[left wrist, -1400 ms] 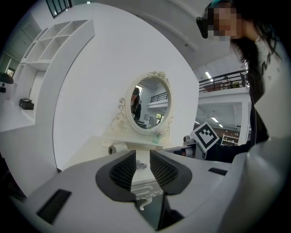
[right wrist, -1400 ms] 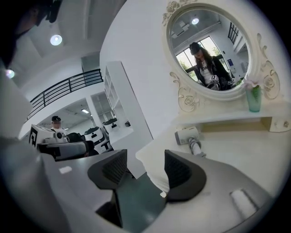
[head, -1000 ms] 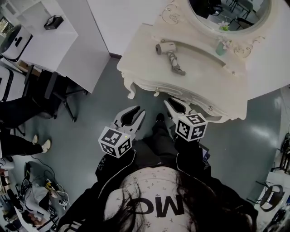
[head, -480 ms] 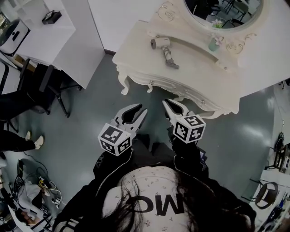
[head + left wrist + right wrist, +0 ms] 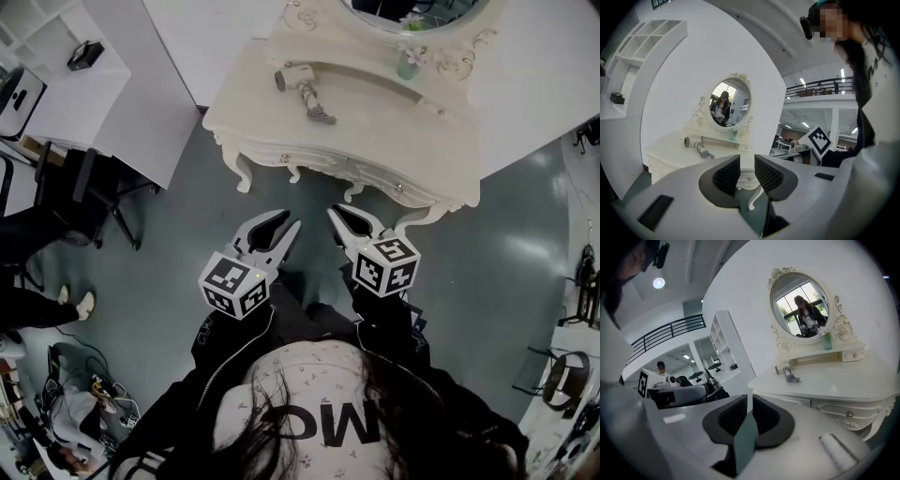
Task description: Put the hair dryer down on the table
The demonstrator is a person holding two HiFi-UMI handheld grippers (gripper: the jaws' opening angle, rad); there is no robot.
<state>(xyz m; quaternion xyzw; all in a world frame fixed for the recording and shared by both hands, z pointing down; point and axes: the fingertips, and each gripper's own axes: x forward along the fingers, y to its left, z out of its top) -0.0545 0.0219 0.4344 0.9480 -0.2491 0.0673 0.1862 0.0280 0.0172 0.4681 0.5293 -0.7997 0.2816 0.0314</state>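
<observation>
Left gripper [image 5: 289, 221] jaws a narrow gap apart, empty, right gripper [image 5: 335, 214] jaws just been closing, nearly together with nothing between, both over the floor [image 5: 169, 244], hair dryer [image 5: 298, 86] lying on the far worktop [image 5: 384, 131], towards its left end

My right gripper [image 5: 749, 403] sits at six o'clock; its jaws have just been closing and now stand almost together, with nothing between them. At two o'clock the hair dryer [image 5: 789, 372] lies on the white dressing table [image 5: 843, 385], below the oval mirror [image 5: 801, 305].
</observation>
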